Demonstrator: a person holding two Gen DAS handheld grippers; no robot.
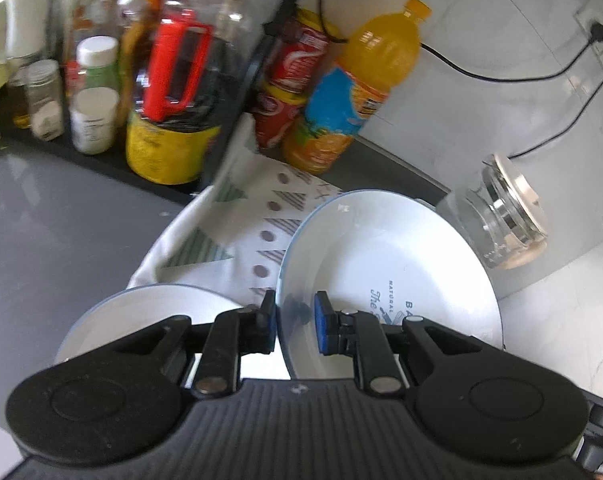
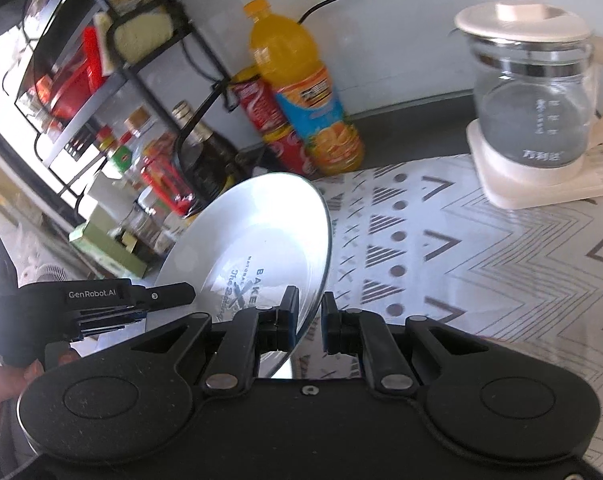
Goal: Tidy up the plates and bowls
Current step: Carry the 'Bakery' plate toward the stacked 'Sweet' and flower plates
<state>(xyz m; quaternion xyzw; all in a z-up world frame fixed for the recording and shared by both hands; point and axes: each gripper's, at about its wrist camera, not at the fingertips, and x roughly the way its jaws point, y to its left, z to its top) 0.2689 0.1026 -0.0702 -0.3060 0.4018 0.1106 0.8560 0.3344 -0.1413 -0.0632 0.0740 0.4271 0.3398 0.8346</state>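
While the view is blurring a little, you are pinching the rim of a white plate (image 1: 385, 264) with your left gripper (image 1: 295, 322), its blue-padded jaws pressing tight on the plate's left edge, low in the centre of the frame. That plate is tilting up on its edge, blue lettering showing on its face, with a second white plate (image 1: 149, 308) lying partly hidden at the lower left, over a patterned cloth (image 1: 261, 208).

Over in the right wrist view, your right gripper (image 2: 309, 322) is clamping the lower right edge of a plate with lettering (image 2: 257, 236), jaws squeezing the rim between them, the plate leaning up toward the left of centre. Whether this is the same plate, I cannot tell. Your other gripper is poking in at the left edge.

An orange juice bottle (image 2: 301, 96) and red cans (image 2: 269, 120) are standing at upper centre, a glass kettle (image 2: 537, 92) at upper right, a rack of bottles (image 2: 113, 120) at upper left.
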